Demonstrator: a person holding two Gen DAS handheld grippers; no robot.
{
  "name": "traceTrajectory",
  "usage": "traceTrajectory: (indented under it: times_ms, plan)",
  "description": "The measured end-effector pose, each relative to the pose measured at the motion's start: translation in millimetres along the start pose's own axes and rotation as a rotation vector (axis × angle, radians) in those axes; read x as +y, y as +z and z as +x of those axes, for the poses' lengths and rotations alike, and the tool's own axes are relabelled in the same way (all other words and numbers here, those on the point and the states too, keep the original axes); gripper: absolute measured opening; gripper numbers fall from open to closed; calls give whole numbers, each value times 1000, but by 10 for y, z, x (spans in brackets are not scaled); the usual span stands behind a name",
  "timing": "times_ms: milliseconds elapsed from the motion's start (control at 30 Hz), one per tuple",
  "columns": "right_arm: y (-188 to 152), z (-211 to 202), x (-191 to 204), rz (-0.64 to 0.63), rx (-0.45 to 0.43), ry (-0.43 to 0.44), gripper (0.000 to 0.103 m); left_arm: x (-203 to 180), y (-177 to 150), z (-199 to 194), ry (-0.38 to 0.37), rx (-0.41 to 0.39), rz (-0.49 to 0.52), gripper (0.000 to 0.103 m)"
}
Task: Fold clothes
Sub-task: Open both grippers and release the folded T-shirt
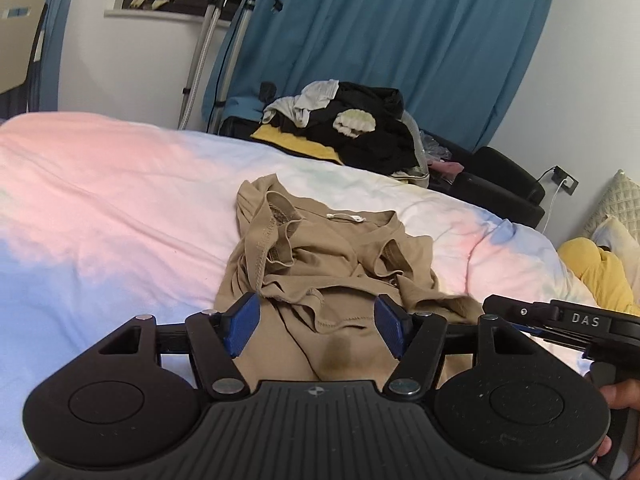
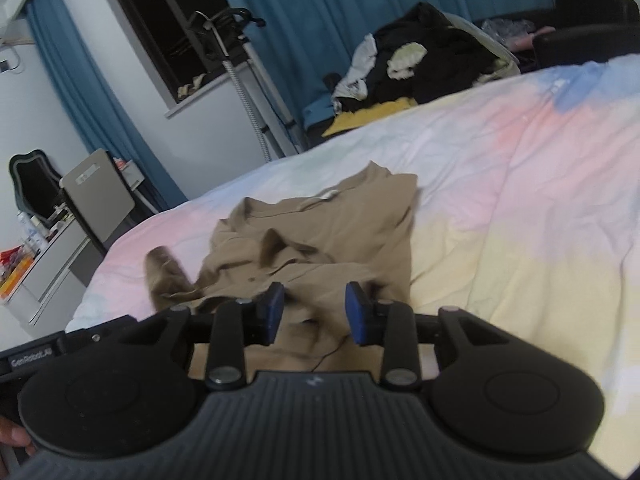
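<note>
A bed (image 1: pixel 100 208) under a pastel tie-dye cover is taking up most of both views and is serving as the folding surface. Blue curtains (image 1: pixel 380 48) are hanging behind it. At the far edge a heap of dark and pale clothes (image 1: pixel 352 128) is lying piled, probably waiting its turn or simply dumped there; no basket or other container is showing under it. The task's thing, a tan shirt (image 1: pixel 320 264), is lying crumpled near the middle of the bed, its neckline and label facing up, sleeves bunched and twisted, so it is not lying folded now. The left gripper (image 1: pixel 318 322) is hovering low over the near hem of the shirt, its blue fingers (image 1: pixel 244 328) standing wide apart with cloth between them but not pinched. The right gripper (image 2: pixel 314 312) is hovering just beside it over the same hem, fingers (image 2: pixel 358 314) also apart and holding nothing, likely placed so the two can take the hem together.
</note>
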State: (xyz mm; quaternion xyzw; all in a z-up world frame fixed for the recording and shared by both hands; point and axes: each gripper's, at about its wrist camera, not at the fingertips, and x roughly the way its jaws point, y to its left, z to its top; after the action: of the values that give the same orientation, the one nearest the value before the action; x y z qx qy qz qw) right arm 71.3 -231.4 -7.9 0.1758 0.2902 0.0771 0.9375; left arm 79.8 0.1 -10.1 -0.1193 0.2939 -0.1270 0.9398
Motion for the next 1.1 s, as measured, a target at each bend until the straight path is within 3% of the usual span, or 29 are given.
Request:
traceTrajectory:
  times_ms: [433, 567, 700, 800, 867, 933, 1100]
  plan:
    - [-296, -612, 424, -127, -57, 29, 37, -159, -215, -436, 7, -49, 76, 74]
    - [-367, -715, 455, -139, -80, 27, 39, -172, -238, -482, 9, -63, 88, 84]
    - [-353, -687, 482, -158, -94, 15, 42, -186, -260, -528, 11, -77, 99, 88]
    - [-352, -664, 462, -154, -103, 12, 56, -195, -276, -554, 13, -87, 109, 93]
    - [-350, -653, 448, -151, -110, 11, 75, -197, -286, -547, 17, -92, 119, 96]
    - [-358, -653, 439, -152, -120, 7, 85, -199, -295, -541, 22, -97, 130, 99]
    - [-390, -619, 432, -166, -111, -15, 90, -204, -319, -524, 33, -109, 157, 102]
